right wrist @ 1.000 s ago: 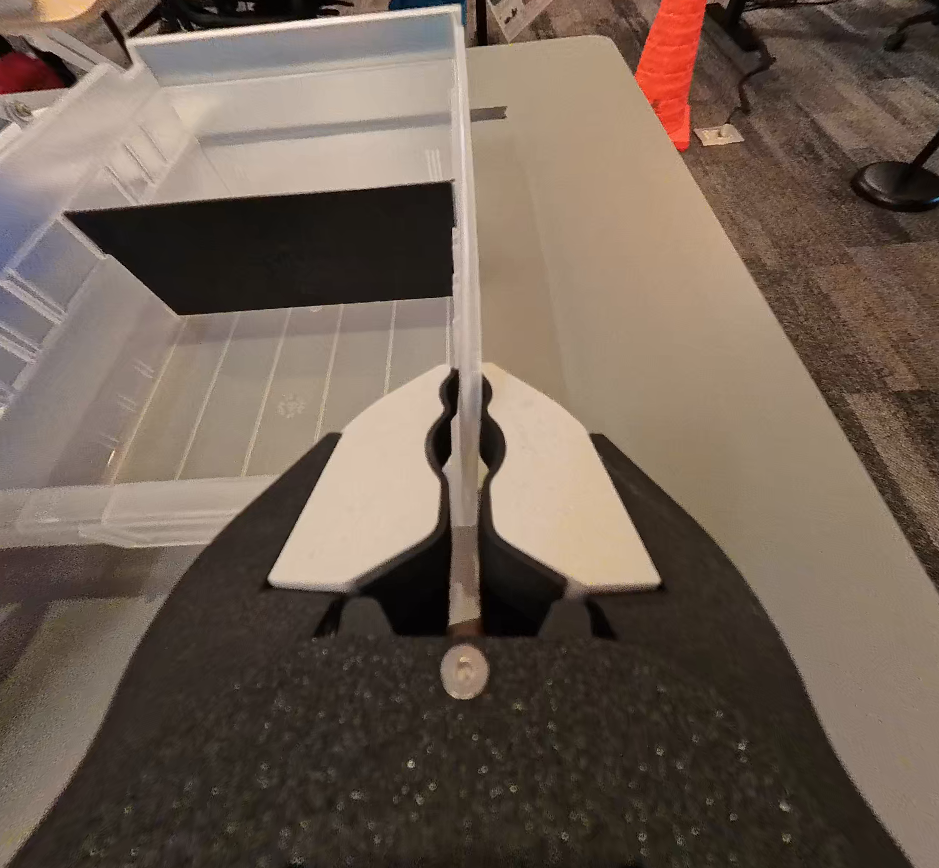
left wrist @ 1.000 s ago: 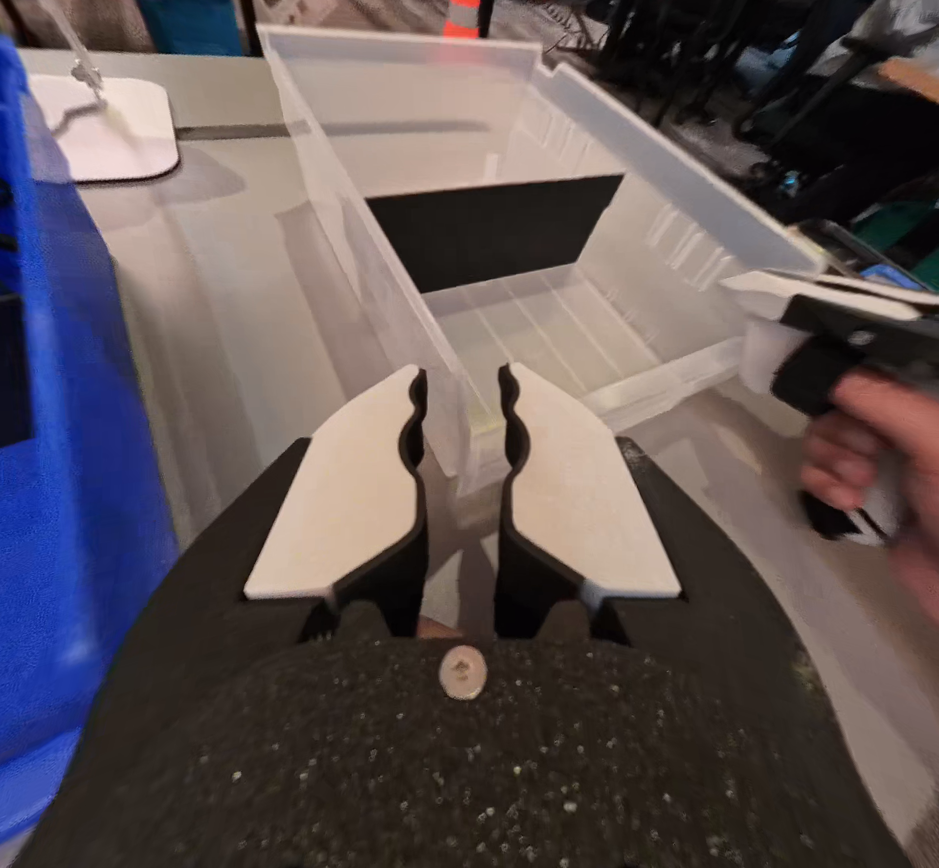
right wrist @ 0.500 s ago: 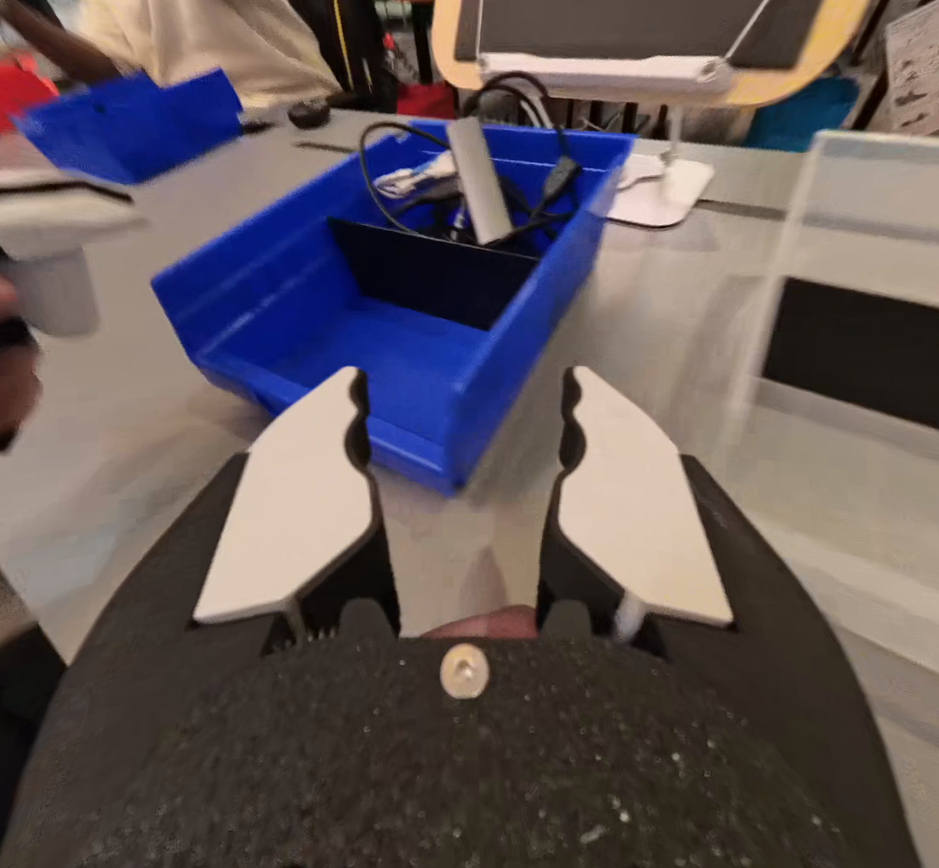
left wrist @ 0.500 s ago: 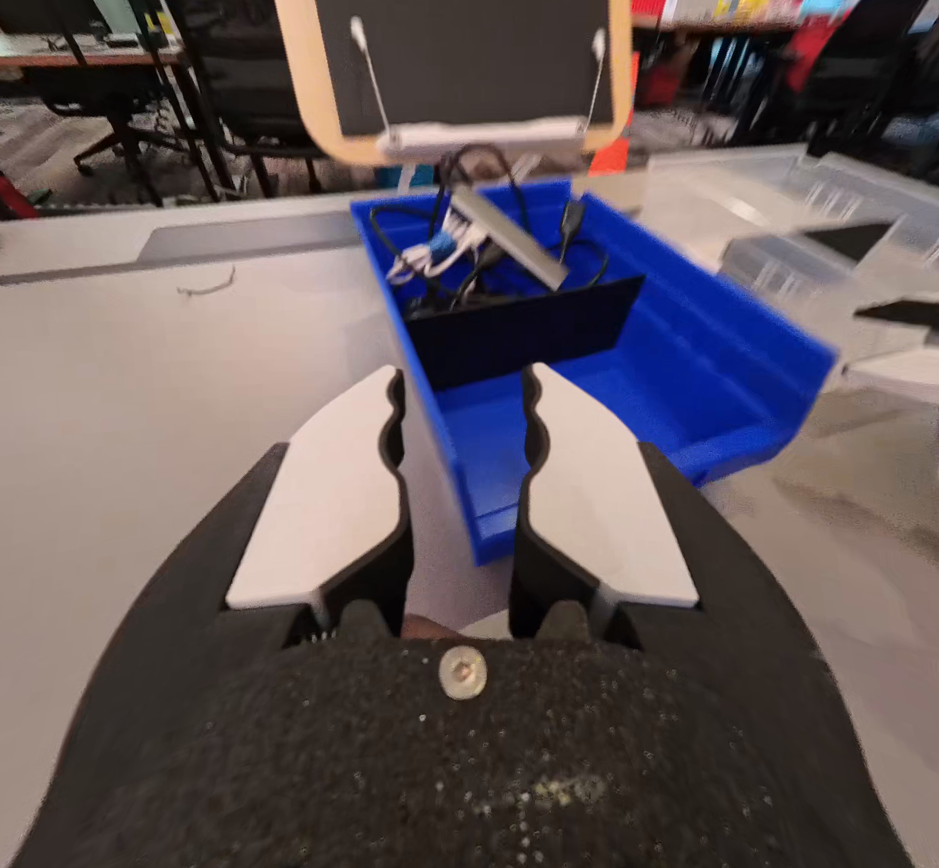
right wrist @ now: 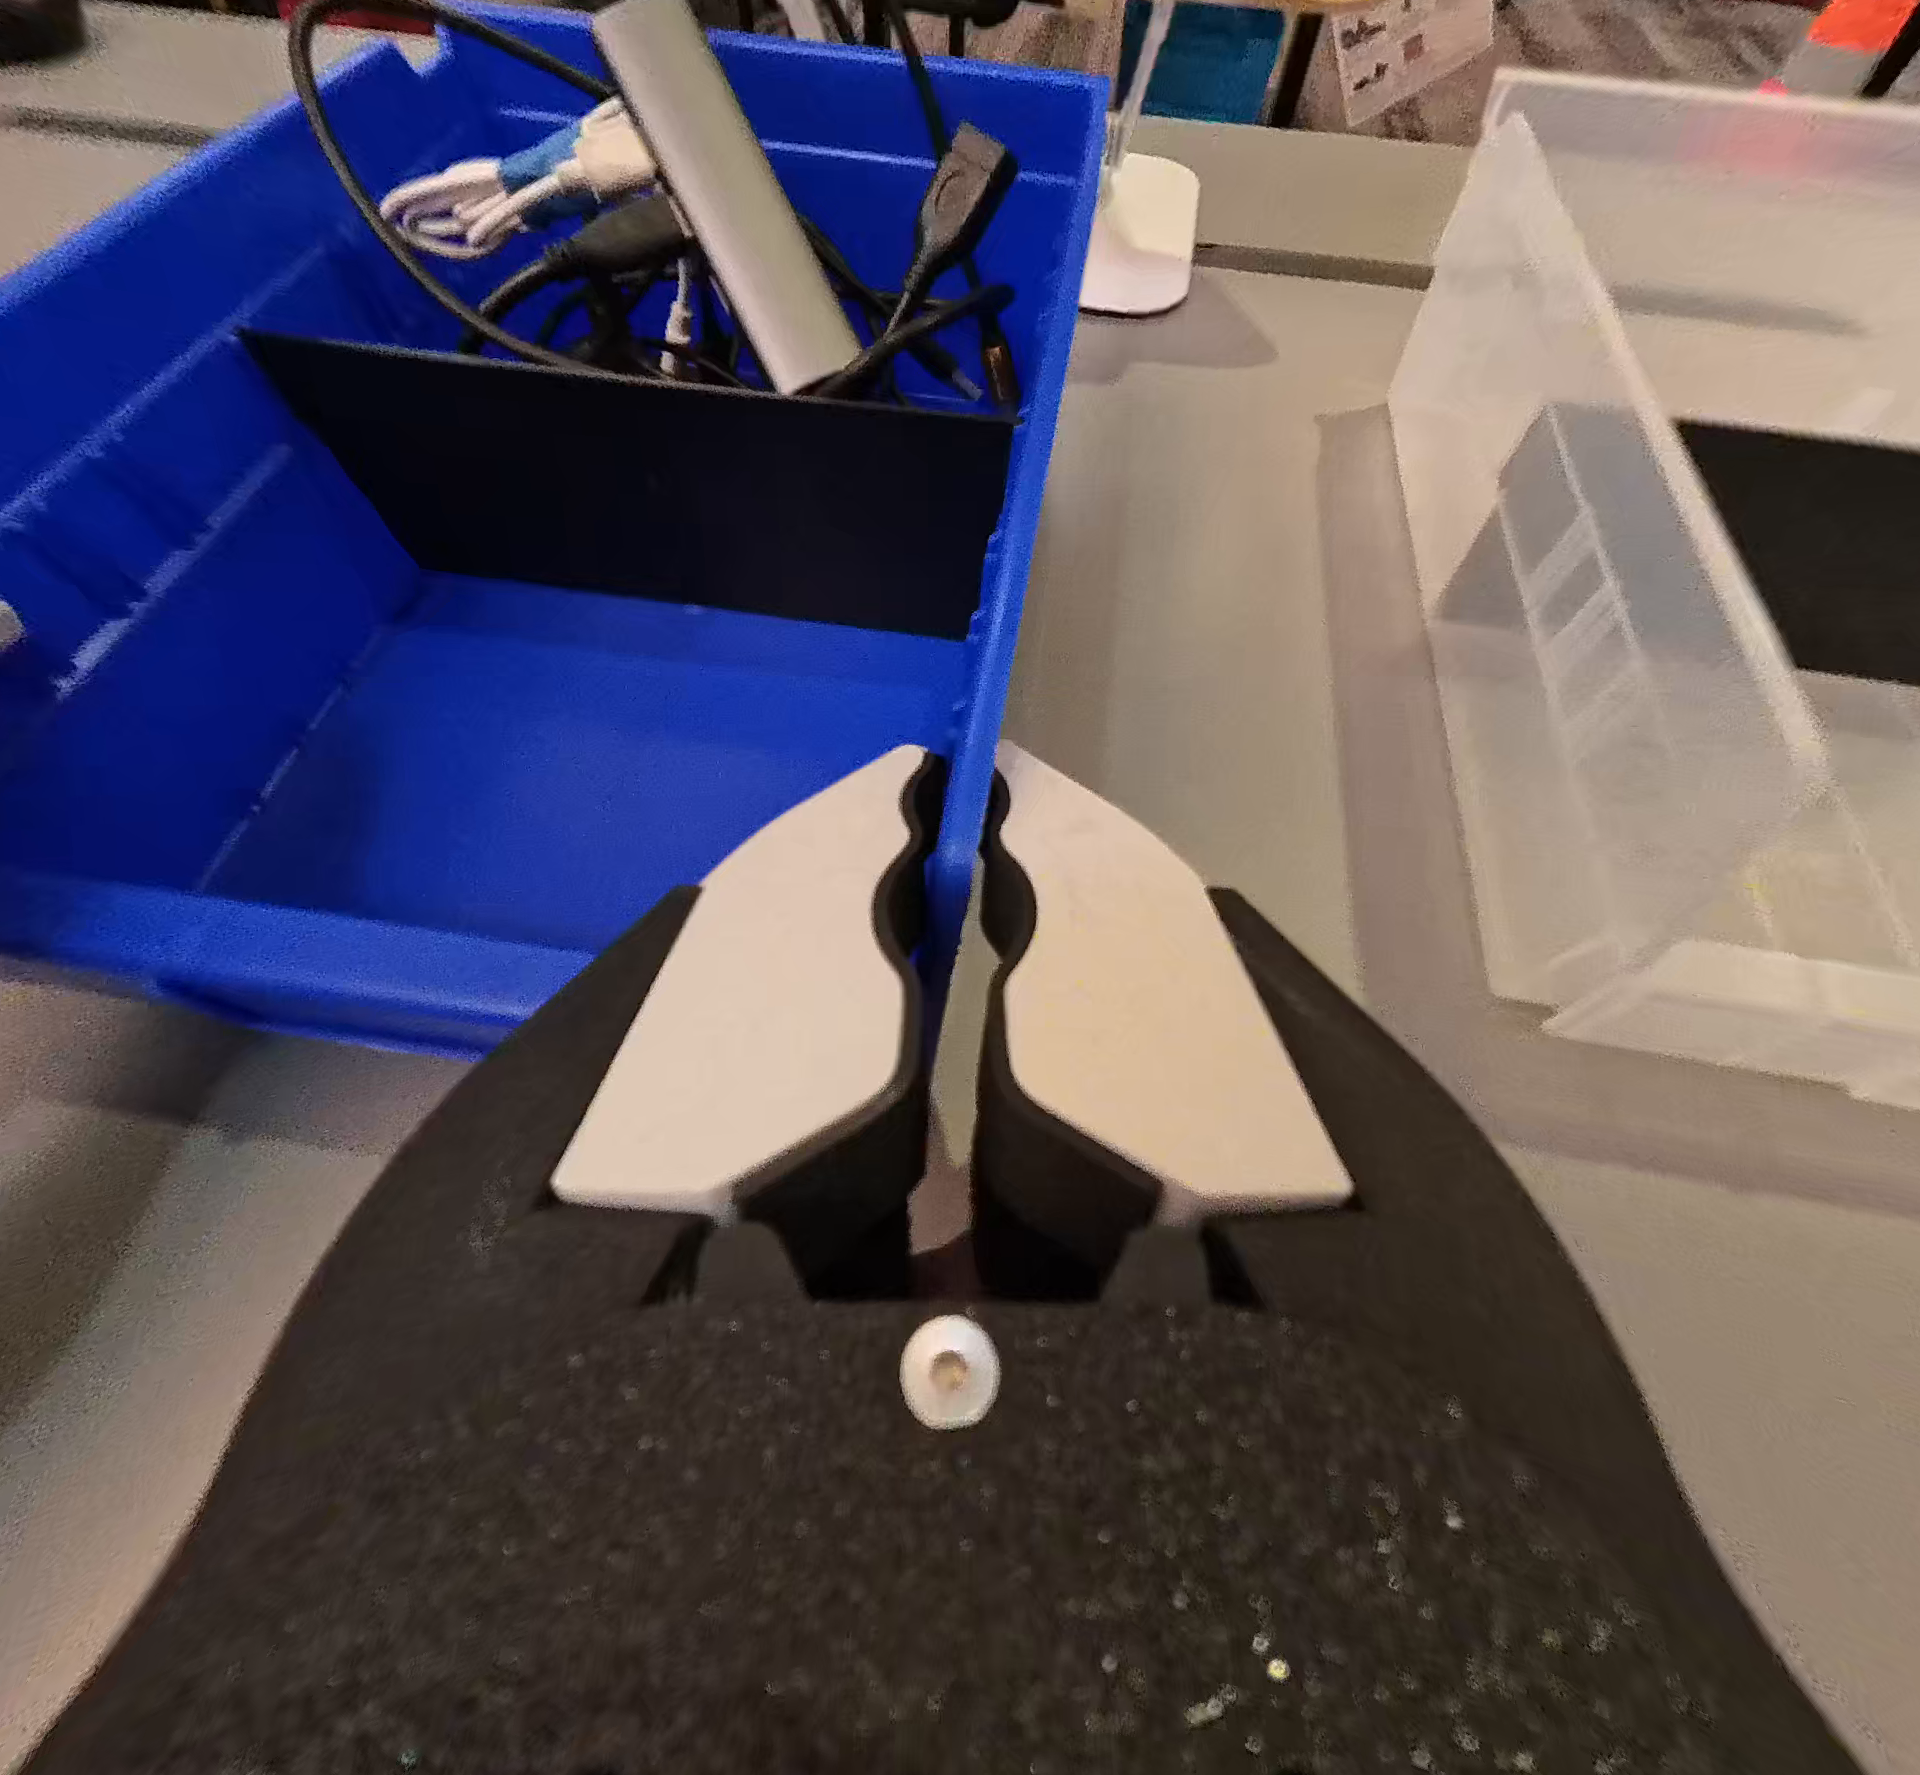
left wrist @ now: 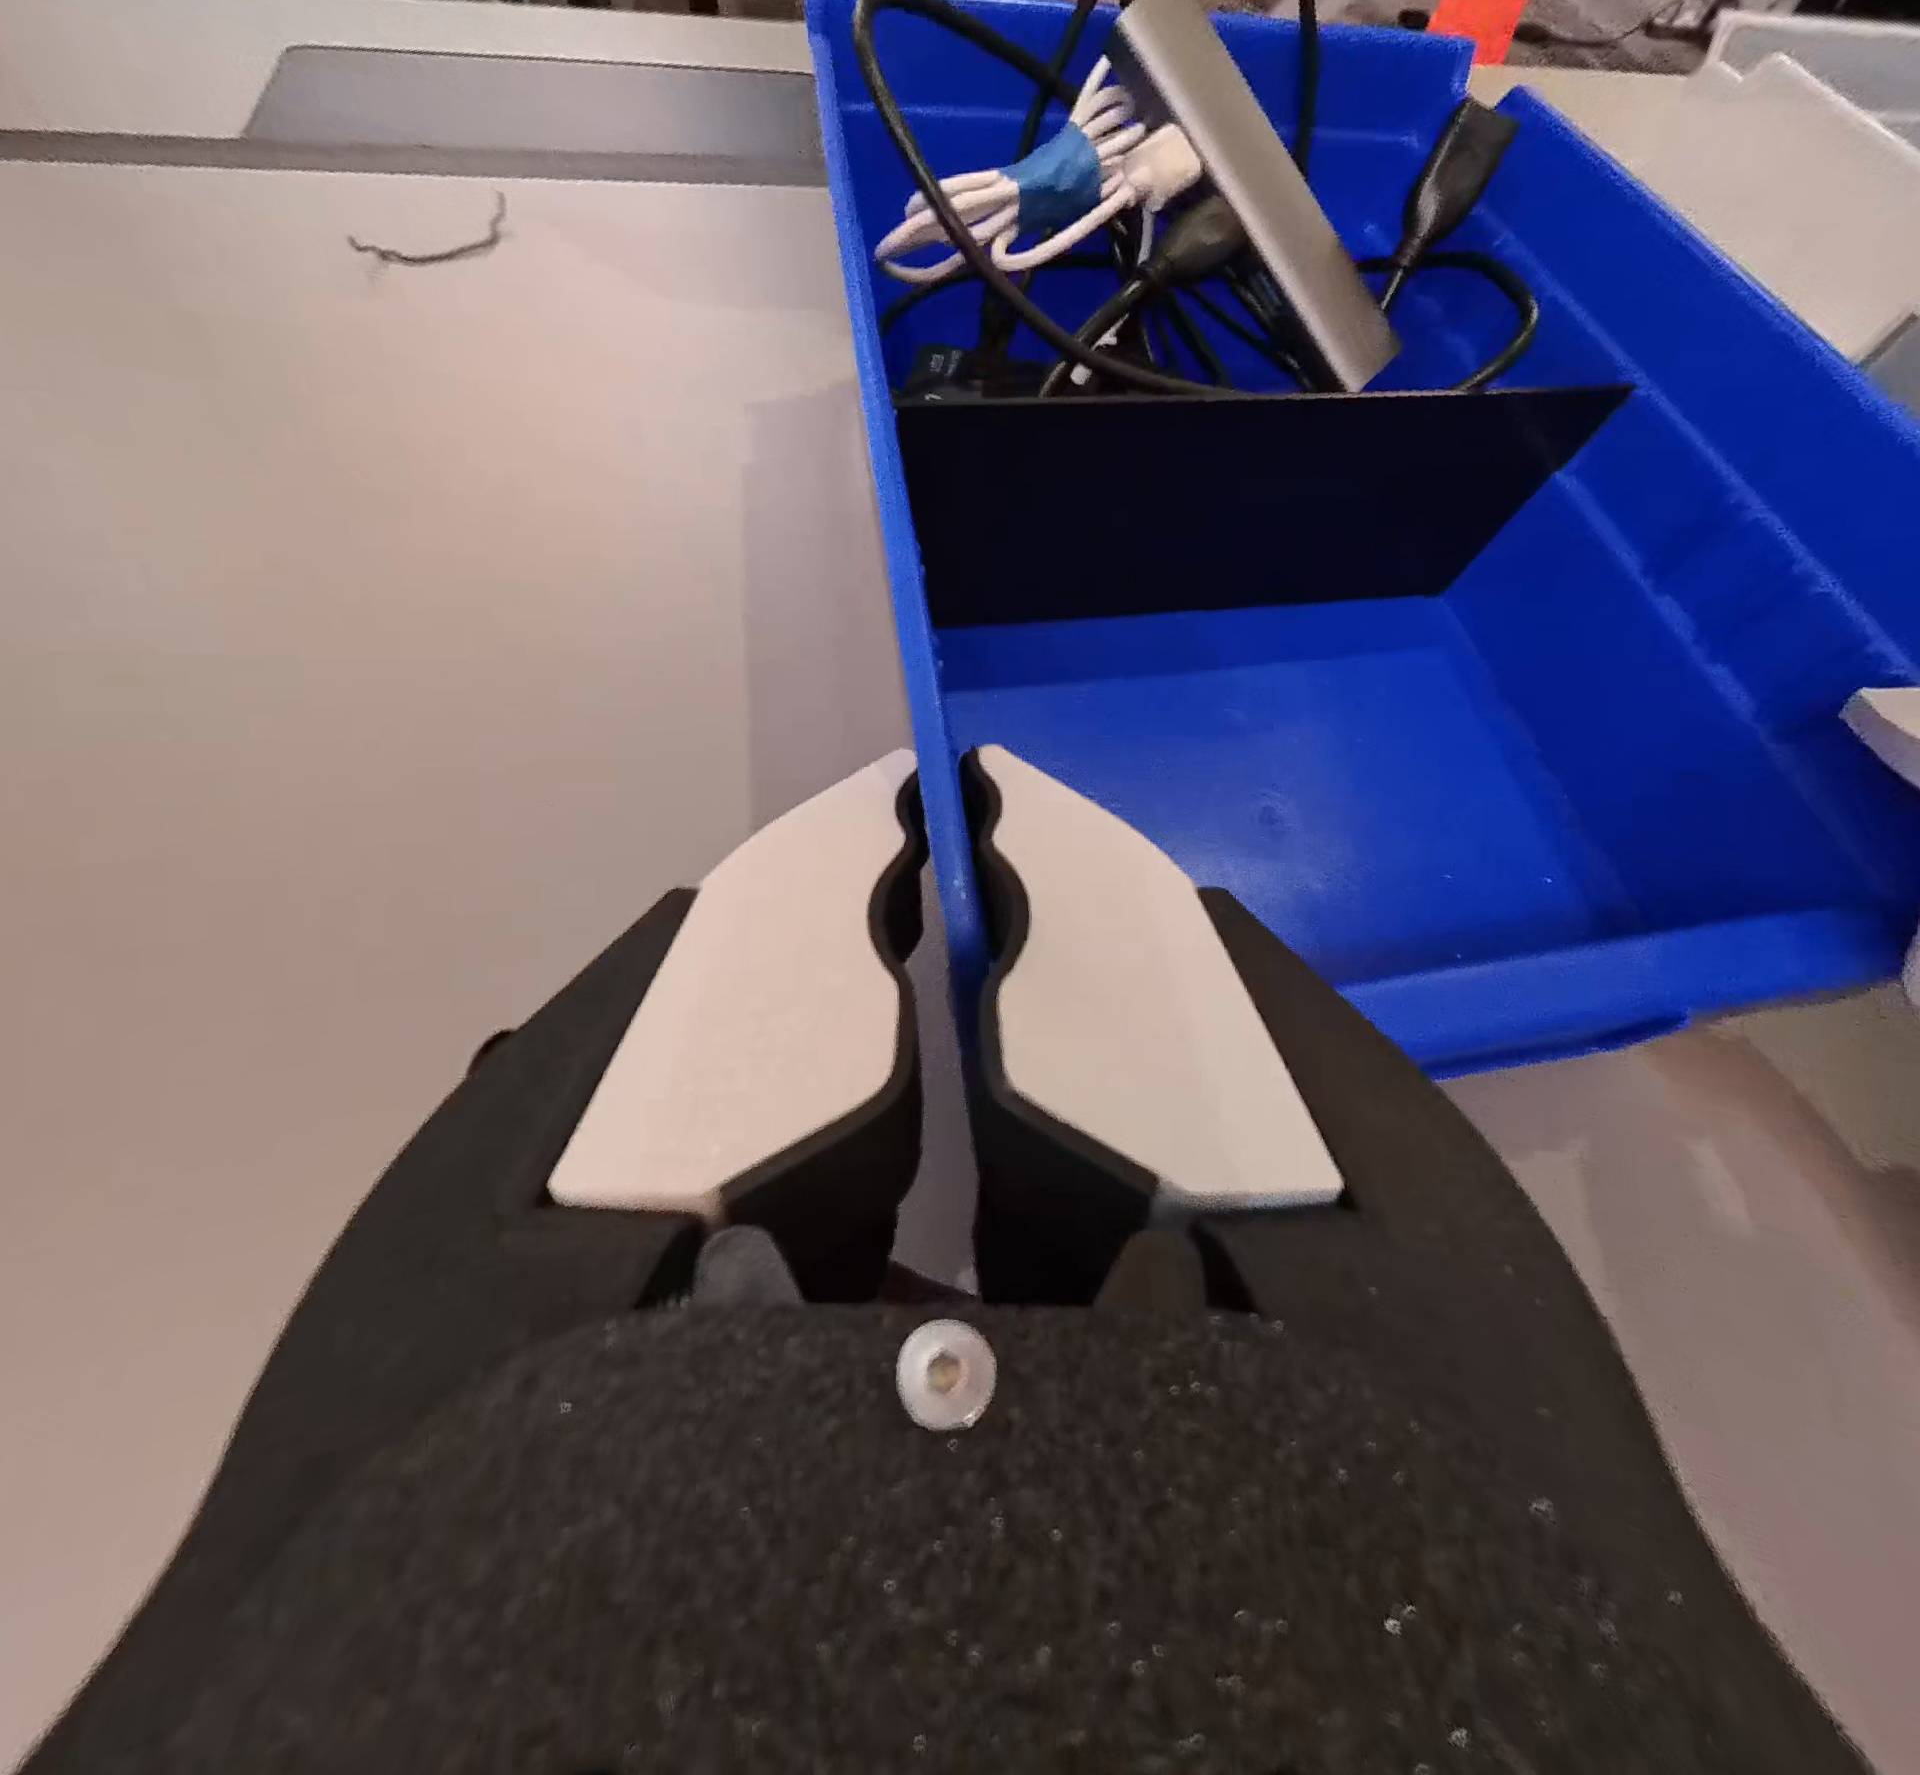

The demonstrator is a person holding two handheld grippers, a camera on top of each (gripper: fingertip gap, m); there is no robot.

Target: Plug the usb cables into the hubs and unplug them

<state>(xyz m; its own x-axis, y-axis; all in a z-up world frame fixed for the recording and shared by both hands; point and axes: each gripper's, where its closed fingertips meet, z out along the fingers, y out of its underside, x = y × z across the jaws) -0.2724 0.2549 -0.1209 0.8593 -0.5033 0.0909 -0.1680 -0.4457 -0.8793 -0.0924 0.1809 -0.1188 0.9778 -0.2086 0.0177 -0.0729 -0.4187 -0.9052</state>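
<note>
Half a second ago both claws hung open short of the blue bin; a second ago they were at the clear bin, the right one clamped on its wall. Now each has closed on a side wall of the blue bin.

The left claw (left wrist: 940, 780) is pinched together on the bin's (left wrist: 1714, 520) left wall, near the front corner, one finger (left wrist: 790, 977) outside over the desk (left wrist: 416, 582) and the other inside the bin. The right claw (right wrist: 954, 775) is clamped the same way on the bin's (right wrist: 125, 375) right wall near its front corner, its left finger (right wrist: 769, 977) inside and the other outside. Both claws point level along the walls toward the back of the bin.

A dark divider (left wrist: 1226, 499) splits the bin across. The front compartment holds nothing visible. Behind the divider lie the task's things: a grey hub (left wrist: 1247, 177) leaning tilted against the back wall, a tangle of black cables (left wrist: 935, 125), and a coiled white cable (left wrist: 997, 208) bound with blue tape. In the right view the same hub (right wrist: 727, 198) and black cables (right wrist: 343, 125) show behind the divider (right wrist: 644, 499).

The clear bin (right wrist: 1579, 582) stands right of the blue bin, apart from it. A white lamp base (right wrist: 1143, 239) sits behind the blue bin's right back corner
</note>
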